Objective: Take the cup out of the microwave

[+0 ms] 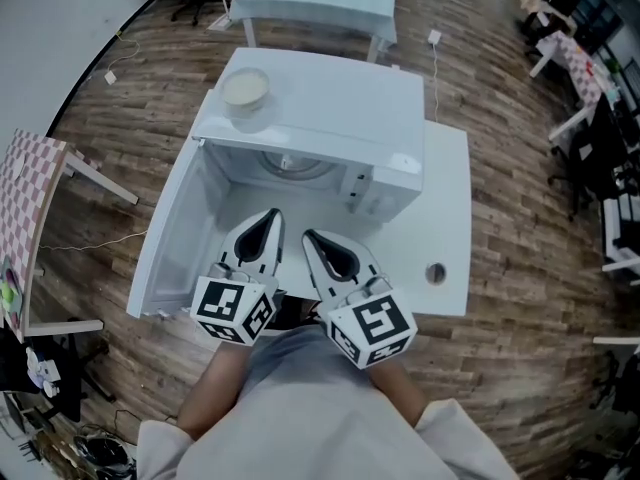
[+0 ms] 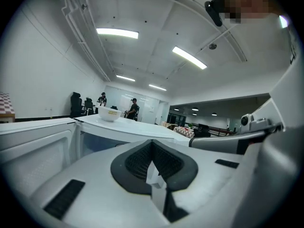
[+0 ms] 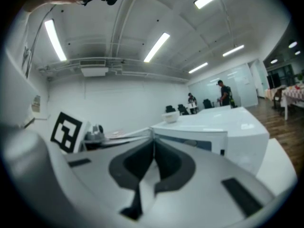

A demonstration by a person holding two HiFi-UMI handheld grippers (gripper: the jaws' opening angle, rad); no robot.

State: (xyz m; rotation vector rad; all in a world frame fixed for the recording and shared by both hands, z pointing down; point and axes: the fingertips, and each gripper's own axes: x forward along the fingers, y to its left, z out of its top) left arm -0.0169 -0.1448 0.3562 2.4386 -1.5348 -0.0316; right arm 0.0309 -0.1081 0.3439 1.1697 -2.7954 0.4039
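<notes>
The cup (image 1: 245, 89) was a shallow, cream-white, bowl-shaped vessel. It stood upright on the roof of the microwave (image 1: 330, 108), near the roof's rear left corner, just inside both edges. The microwave was a white box set on a white table (image 1: 450, 218), with bare tabletop along its right side. Its door (image 1: 175, 238) hung wide open to the left, baring the cavity and its round turntable (image 1: 295, 165).

We wore a pale grey top (image 1: 320, 413), lower centre; our white left gripper (image 1: 271, 213) and right gripper (image 1: 307, 235) had black-lined jaws and black-and-white marker cubes (image 1: 233, 308).
</notes>
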